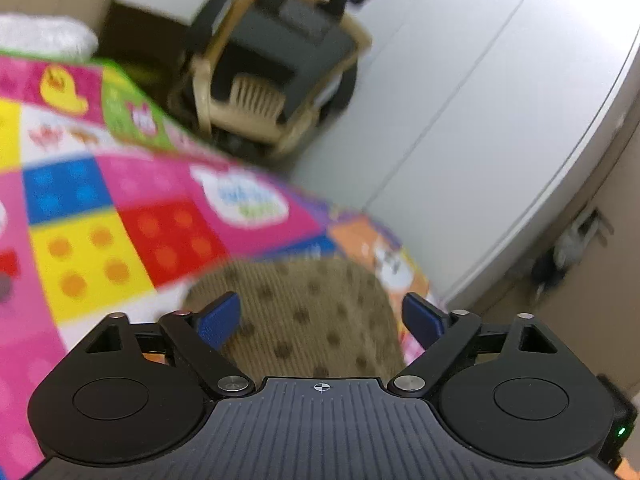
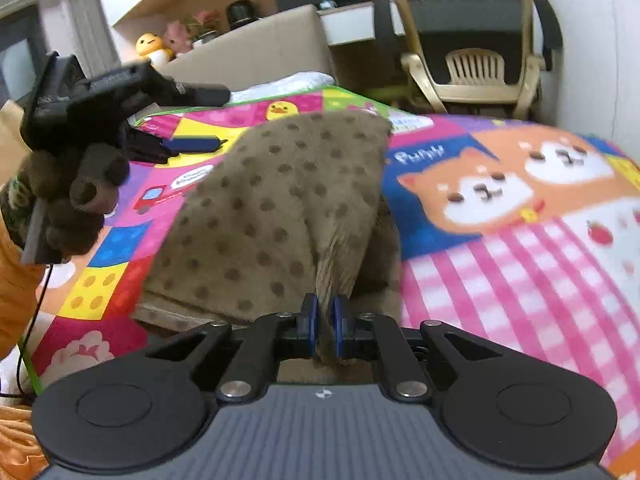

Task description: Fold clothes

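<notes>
On the play mat (image 2: 500,280), right claw (image 2: 325,320) pinches the dotted garment (image 2: 272,208); left claw (image 1: 320,316) gapes above it.

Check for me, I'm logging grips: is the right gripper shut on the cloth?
Shut. The right gripper has its blue fingers pressed together on a pinch of the brown dotted cloth.

A bright cartoon-print play mat (image 2: 500,240) carries everything; its squares are pink, yellow, blue and red, with 2 puppies printed on the right; a brown dotted garment (image 2: 280,208) lies on it near the middle, its near edge raised.
</notes>
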